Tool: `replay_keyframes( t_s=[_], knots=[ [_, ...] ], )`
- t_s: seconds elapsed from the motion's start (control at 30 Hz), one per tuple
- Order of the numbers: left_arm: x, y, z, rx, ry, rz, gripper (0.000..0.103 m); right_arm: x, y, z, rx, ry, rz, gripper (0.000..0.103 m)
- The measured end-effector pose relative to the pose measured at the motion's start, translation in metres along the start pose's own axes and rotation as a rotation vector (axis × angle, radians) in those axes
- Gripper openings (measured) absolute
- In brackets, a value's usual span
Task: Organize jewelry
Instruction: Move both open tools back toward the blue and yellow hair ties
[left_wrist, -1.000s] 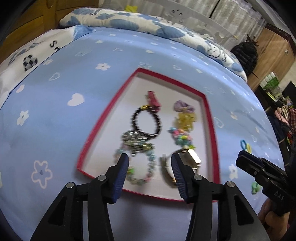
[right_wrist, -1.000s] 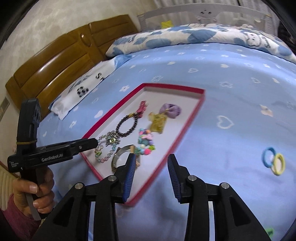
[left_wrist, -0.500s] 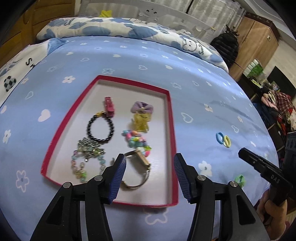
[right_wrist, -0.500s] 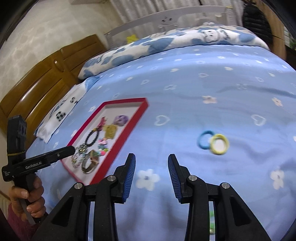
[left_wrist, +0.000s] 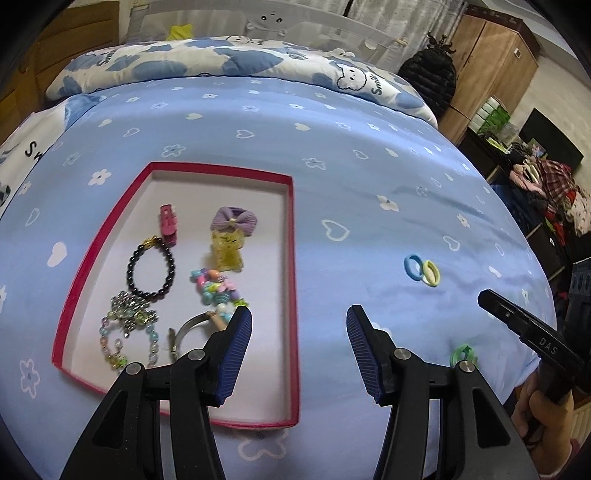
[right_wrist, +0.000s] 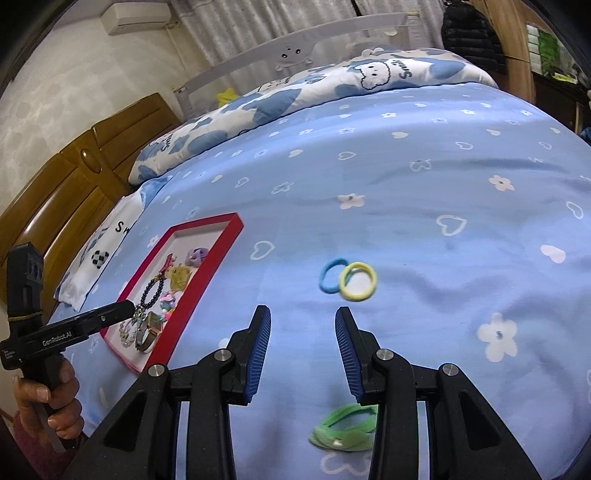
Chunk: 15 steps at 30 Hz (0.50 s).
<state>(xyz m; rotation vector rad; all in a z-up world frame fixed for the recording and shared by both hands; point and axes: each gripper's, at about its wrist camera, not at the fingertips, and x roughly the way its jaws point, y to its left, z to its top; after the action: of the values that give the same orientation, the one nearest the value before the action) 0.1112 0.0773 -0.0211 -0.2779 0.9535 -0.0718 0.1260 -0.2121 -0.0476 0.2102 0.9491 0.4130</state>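
Observation:
A red-rimmed tray (left_wrist: 293, 258) (right_wrist: 207, 273) lies on the blue bedspread and holds several pieces: a black bead bracelet (left_wrist: 149, 271), a purple bow (left_wrist: 234, 218), a yellow clip (left_wrist: 227, 251), a pink clip (left_wrist: 169, 224), a metal bangle (left_wrist: 192, 326). My left gripper (left_wrist: 299, 345) hangs open over the tray's right rim, nothing between its blue pads. A blue hair tie (right_wrist: 330, 275) (left_wrist: 413, 266) and a yellow hair tie (right_wrist: 357, 281) (left_wrist: 431, 272) lie on the cover beyond my right gripper (right_wrist: 303, 350), which is open and empty. A green hair tie (right_wrist: 345, 426) (left_wrist: 463, 353) lies under the right gripper's fingers.
A cloud-print quilt (left_wrist: 221, 62) is bunched at the far side of the bed under a white rail (right_wrist: 295, 44). A wooden headboard (right_wrist: 66, 192) stands at the left, a wardrobe (left_wrist: 491, 62) and clutter at the right. A hand (right_wrist: 48, 398) grips the left tool.
Both grippers have swung right, away from the tray's jewelry. The right gripper now faces the loose hair ties, and the left gripper's jaws stand a little wider.

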Motion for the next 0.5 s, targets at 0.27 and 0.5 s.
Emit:
replay_keyframes(
  t_s=[0.27,0.5],
  knots=[
    [0.016,-0.019,0.010,0.038,0.016,0.002,0.053,0.005,-0.018,0.002,0.018,-0.003,-0.009,0.038],
    [0.044,-0.037,0.022,0.069,0.045,-0.001,0.053,0.021,-0.031,0.010,0.013,0.011,-0.045,0.036]
  ],
)
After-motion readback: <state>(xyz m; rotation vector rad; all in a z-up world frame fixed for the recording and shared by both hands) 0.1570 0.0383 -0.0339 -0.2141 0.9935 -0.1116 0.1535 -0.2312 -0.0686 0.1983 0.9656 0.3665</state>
